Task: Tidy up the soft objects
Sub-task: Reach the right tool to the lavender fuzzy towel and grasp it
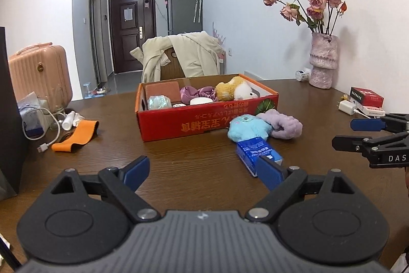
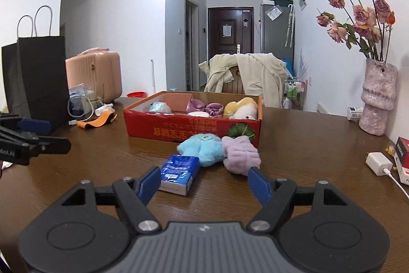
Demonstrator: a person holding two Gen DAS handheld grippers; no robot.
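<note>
A shallow red cardboard box [image 2: 191,128] sits in the middle of a dark wooden table [image 2: 306,145], and everything below is placed relative to it. Inside it already lie soft things: a mauve satin scrunchie [image 2: 204,108], a yellow and white plush [image 2: 241,108] and a pale bundle, so the box reads as the collecting place. Three items lie on the table against or just in front of its near wall, toward you: a turquoise plush toy [image 2: 202,149] touching the wall, a lilac fuzzy cloth [image 2: 240,154] beside it at the box's near right corner, and a blue tissue packet [image 2: 179,174] a little nearer to you than the plush. Your right gripper [image 2: 204,186] hovers on the near side of these three, jaws spread wide and holding nothing, the packet and lilac cloth framed past its fingertips. Your left gripper [image 1: 204,173] sits near the box's near wall too, jaws very wide and empty, with the packet just beyond its right finger.
</note>
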